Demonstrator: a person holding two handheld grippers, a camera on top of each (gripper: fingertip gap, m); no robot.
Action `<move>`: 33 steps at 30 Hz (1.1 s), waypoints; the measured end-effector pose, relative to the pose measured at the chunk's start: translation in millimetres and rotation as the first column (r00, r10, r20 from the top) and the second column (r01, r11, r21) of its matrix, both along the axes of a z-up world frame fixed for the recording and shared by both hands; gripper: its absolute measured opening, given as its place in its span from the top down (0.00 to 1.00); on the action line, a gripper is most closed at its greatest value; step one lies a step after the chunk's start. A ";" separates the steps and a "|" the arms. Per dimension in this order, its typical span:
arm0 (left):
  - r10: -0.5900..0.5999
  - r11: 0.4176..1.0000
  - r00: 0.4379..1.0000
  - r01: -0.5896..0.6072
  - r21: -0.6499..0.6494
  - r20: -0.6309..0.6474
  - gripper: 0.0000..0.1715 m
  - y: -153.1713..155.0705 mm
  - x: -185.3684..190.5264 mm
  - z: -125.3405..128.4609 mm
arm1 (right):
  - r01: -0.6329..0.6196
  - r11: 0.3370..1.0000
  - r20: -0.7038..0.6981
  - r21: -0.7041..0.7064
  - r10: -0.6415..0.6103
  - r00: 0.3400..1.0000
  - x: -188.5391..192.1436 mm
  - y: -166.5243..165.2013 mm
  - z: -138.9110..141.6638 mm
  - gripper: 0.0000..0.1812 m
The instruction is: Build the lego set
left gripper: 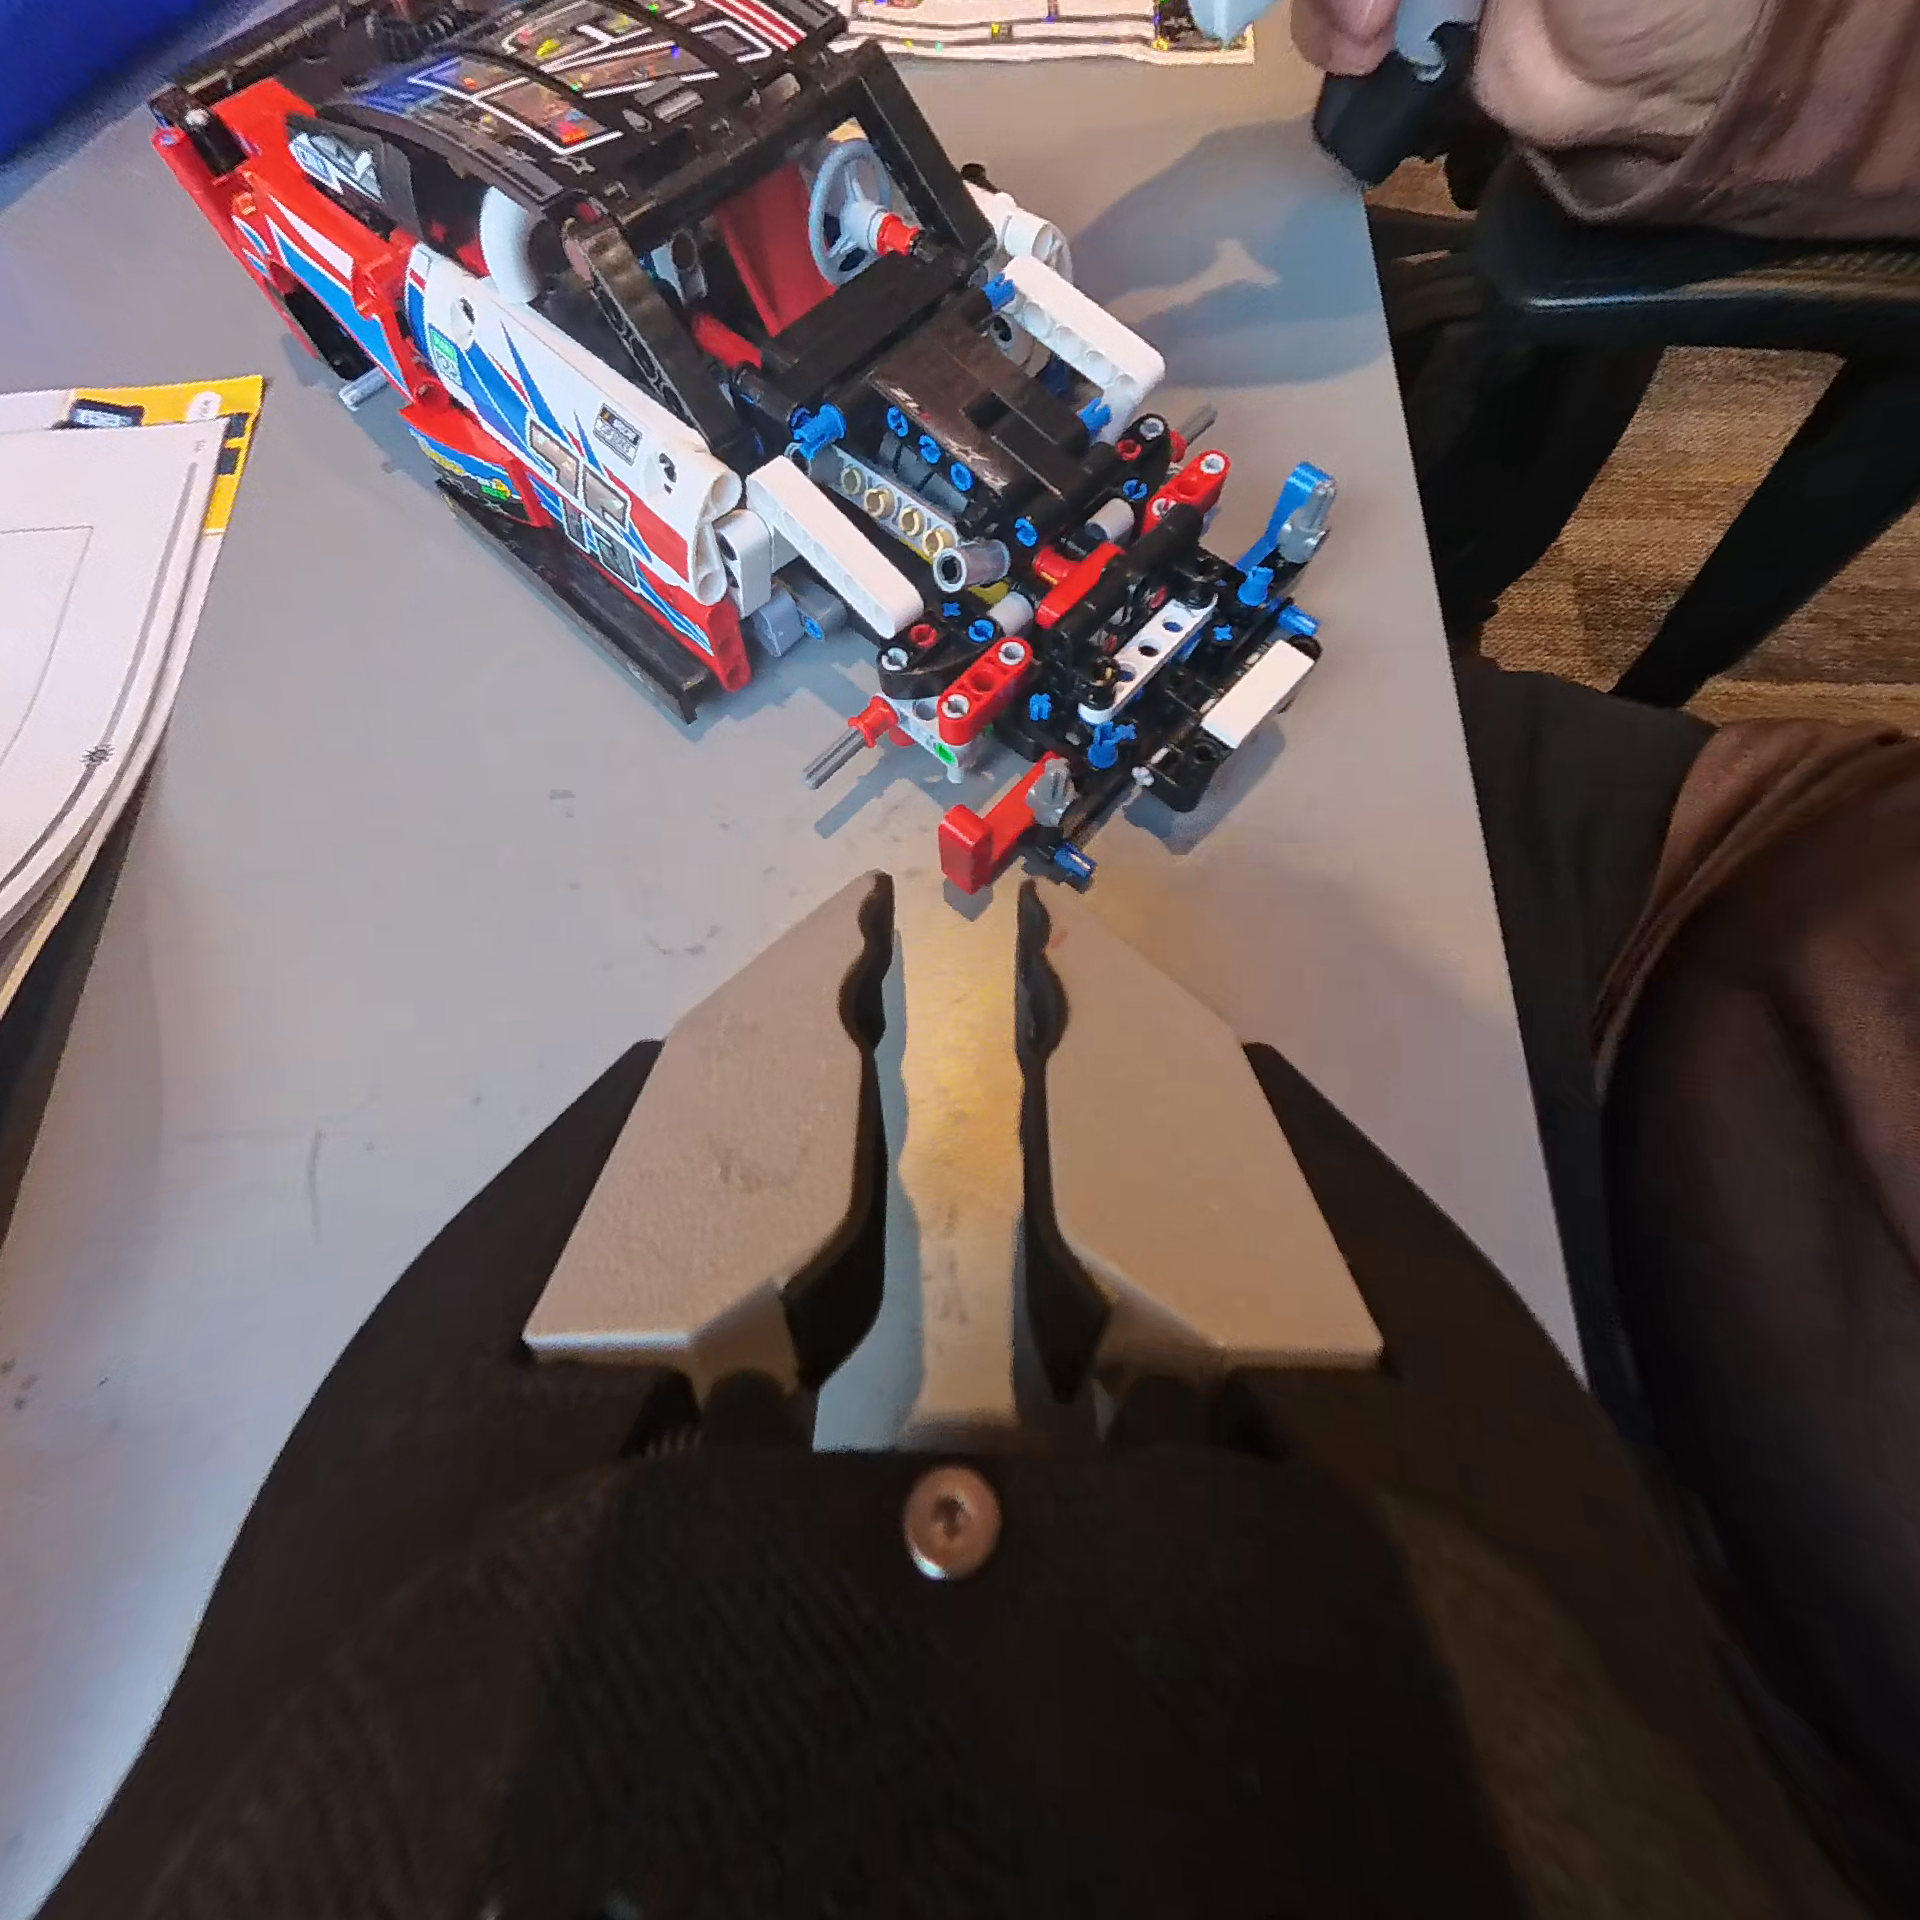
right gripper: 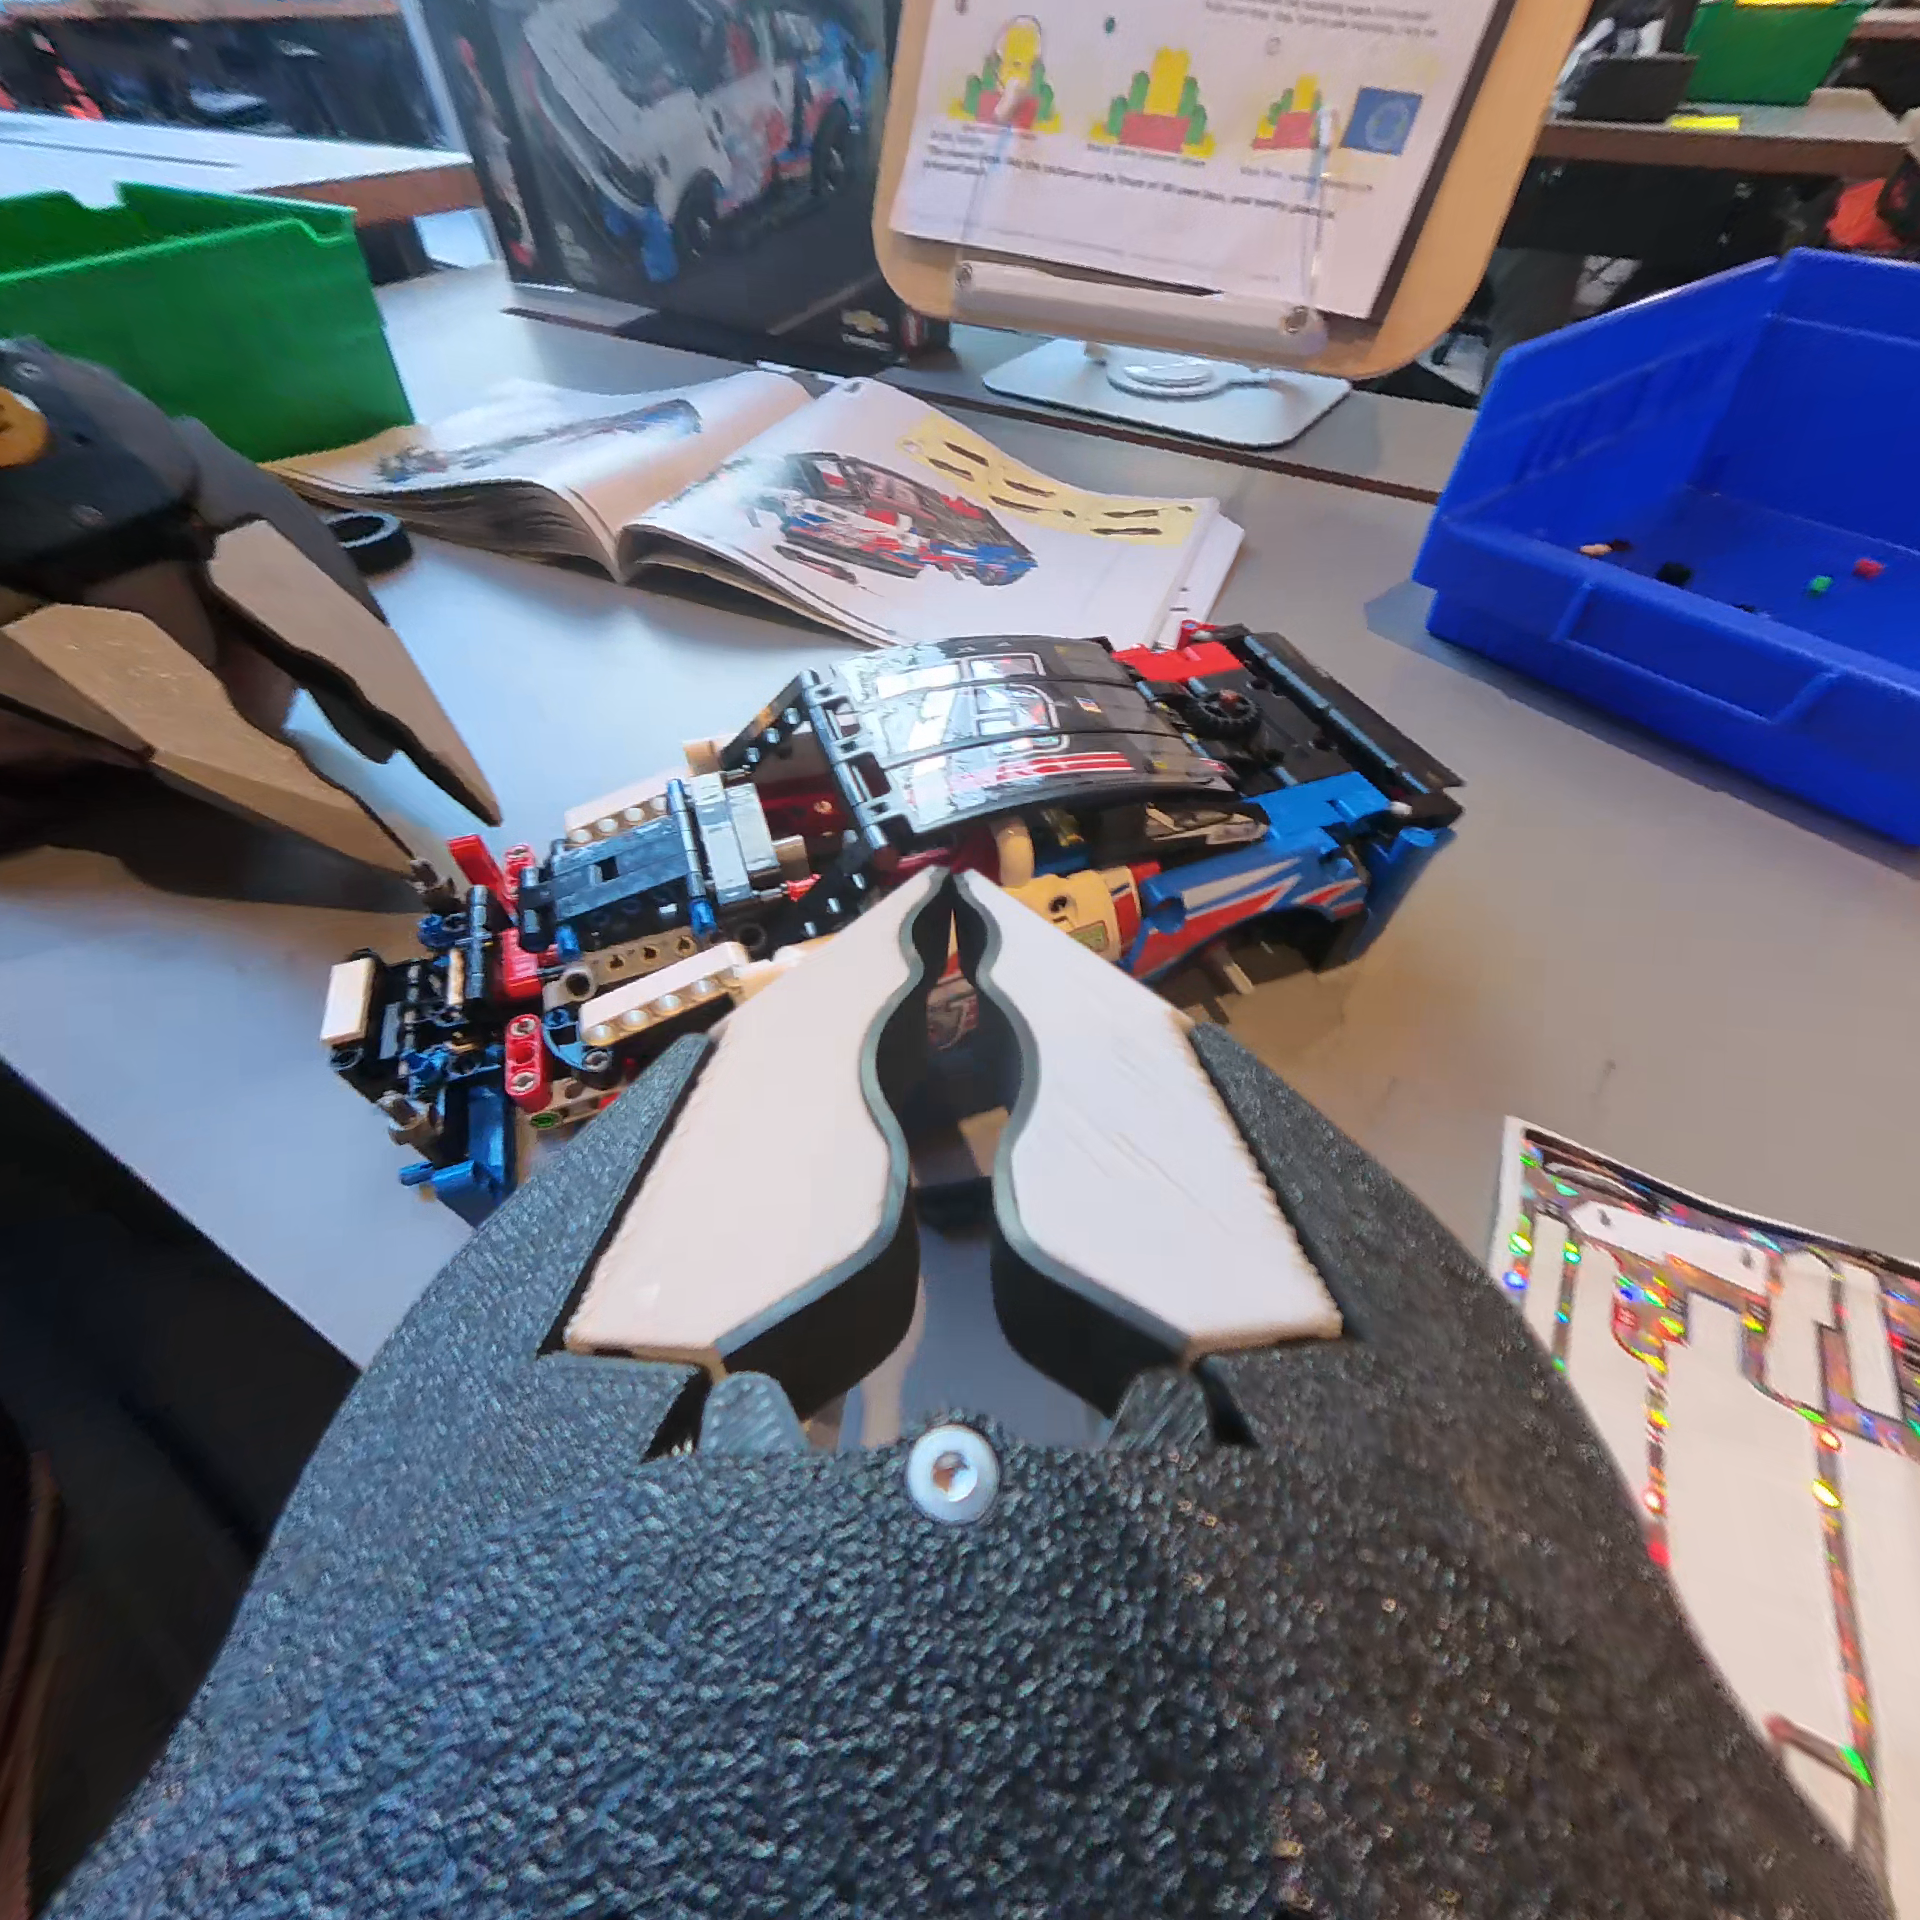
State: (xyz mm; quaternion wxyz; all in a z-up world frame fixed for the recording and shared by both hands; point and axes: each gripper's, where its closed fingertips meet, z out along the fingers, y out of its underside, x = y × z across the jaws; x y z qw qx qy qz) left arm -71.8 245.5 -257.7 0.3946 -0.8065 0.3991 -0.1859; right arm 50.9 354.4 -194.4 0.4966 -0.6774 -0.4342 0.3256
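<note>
One table (left gripper: 416, 987): grey, under both pairs of fingers.
Lego car (left gripper: 665, 395): half-built, on the table, its bare front just ahead of the left fingertips.
Left gripper (left gripper: 956, 894): fingers spread, nothing between them.
Right gripper (right gripper: 954, 881): fingers pressed nearly together, empty, tips over the car's side.

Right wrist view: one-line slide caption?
Right gripper, jaws shut and empty, over the half-built red, white and blue brick race car on the grey table.

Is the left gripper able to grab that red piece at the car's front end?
Probably yes. The left gripper is open, pointing at the red piece just ahead, with only bare table between them.
</note>
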 end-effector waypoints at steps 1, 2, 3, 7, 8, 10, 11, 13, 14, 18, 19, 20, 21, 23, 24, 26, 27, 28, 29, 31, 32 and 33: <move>-0.001 1.000 1.000 0.001 0.001 -0.006 0.88 -0.5 0.1 -0.7 | 0.010 1.000 0.002 0.004 -0.010 1.000 1.2 1.0 0.2 1.00; -0.002 1.000 1.000 0.002 0.004 -0.013 0.88 -1.0 0.2 -1.1 | 0.020 1.000 0.003 0.006 -0.020 1.000 2.4 2.0 0.2 1.00; -0.002 1.000 1.000 0.002 0.007 -0.018 0.88 -1.5 0.2 -1.4 | 0.029 1.000 0.005 0.008 -0.029 1.000 3.5 3.3 0.1 1.00; -0.003 1.000 1.000 0.003 0.014 -0.025 0.88 -2.9 0.3 -1.6 | 0.056 0.998 0.018 0.009 -0.056 0.998 4.9 7.5 -2.0 1.00; -0.004 1.000 1.000 0.004 0.013 -0.025 0.88 -3.1 0.4 -1.7 | 0.055 0.998 0.021 0.007 -0.055 0.998 4.3 7.3 -2.8 1.00; -0.005 1.000 1.000 0.005 0.008 -0.023 0.88 -3.2 0.4 -1.9 | 0.045 0.999 0.030 0.005 -0.045 0.999 2.1 5.8 -4.9 1.00; -0.006 1.000 1.000 0.006 0.006 -0.023 0.88 -3.2 0.5 -2.1 | 0.036 0.999 0.036 0.005 -0.036 0.999 0.8 4.5 -6.2 1.00; -0.007 1.000 1.000 0.007 0.002 -0.023 0.88 -3.3 0.7 -2.6 | 0.018 1.000 0.047 0.002 -0.018 0.999 -1.5 1.5 -8.7 1.00; -0.008 1.000 1.000 0.008 0.000 -0.024 0.88 -3.4 0.7 -2.8 | 0.007 1.000 0.049 0.005 -0.008 0.999 -2.6 -0.7 -8.6 1.00; -0.008 1.000 1.000 0.008 -0.005 -0.028 0.88 -3.4 0.8 -3.8 | -0.064 0.998 0.058 0.023 0.063 0.996 -9.9 -16.3 -8.2 1.00; -0.009 1.000 1.000 0.009 -0.004 -0.030 0.88 -3.4 0.9 -3.9 | -0.087 0.996 0.071 0.030 0.084 0.994 -12.3 -21.4 -9.3 1.00; -0.009 1.000 0.999 0.009 -0.005 -0.031 0.88 -3.4 0.9 -4.1 | -0.110 0.993 0.084 0.043 0.106 0.991 -14.9 -26.5 -9.9 1.00; -0.009 1.000 0.999 0.009 -0.006 -0.030 0.88 -3.4 0.9 -4.3 | -0.130 0.990 0.098 0.058 0.124 0.988 -17.5 -31.5 -10.2 1.00; -0.009 1.000 1.000 0.009 -0.005 -0.028 0.88 -3.4 0.9 -3.8 | -0.153 0.985 0.122 0.083 0.142 0.982 -21.7 -38.8 -11.2 1.00; -0.009 1.000 1.000 0.009 -0.004 -0.028 0.88 -3.4 0.9 -3.7 | -0.158 0.983 0.132 0.089 0.146 0.981 -23.2 -41.0 -12.4 1.00; -0.011 1.000 0.999 0.011 -0.003 -0.032 0.88 -3.6 1.1 -4.1 | -0.164 0.982 0.155 0.093 0.148 0.977 -24.8 -42.8 -16.0 1.00; -0.012 1.000 0.999 0.012 -0.002 -0.033 0.88 -3.7 1.1 -4.2 | -0.161 0.982 0.163 0.096 0.144 0.976 -24.9 -42.3 -16.9 1.00; -0.012 1.000 0.999 0.012 0.002 -0.032 0.88 -3.7 1.2 -3.7 | -0.156 0.983 0.160 0.095 0.140 0.977 -24.9 -41.6 -16.4 1.00; -0.009 1.000 0.999 0.009 0.011 -0.031 0.89 -3.3 0.9 -2.6 | -0.149 0.985 0.145 0.090 0.135 0.980 -25.0 -40.5 -14.0 1.00; 0.004 0.999 0.999 -0.002 0.036 -0.043 0.91 -1.4 -0.8 -2.0 | -0.136 0.988 0.089 0.071 0.130 0.988 -26.5 -36.6 -6.0 1.00; 0.017 0.999 0.998 -0.014 0.048 -0.063 0.92 0.9 -3.6 -3.3 | -0.132 0.990 0.064 0.055 0.128 0.990 -27.4 -33.9 -2.7 1.00; 0.041 0.997 0.995 -0.035 0.064 -0.086 0.92 4.3 -7.8 -4.5 | -0.124 0.992 0.043 0.037 0.122 0.992 -27.9 -30.6 -0.2 1.00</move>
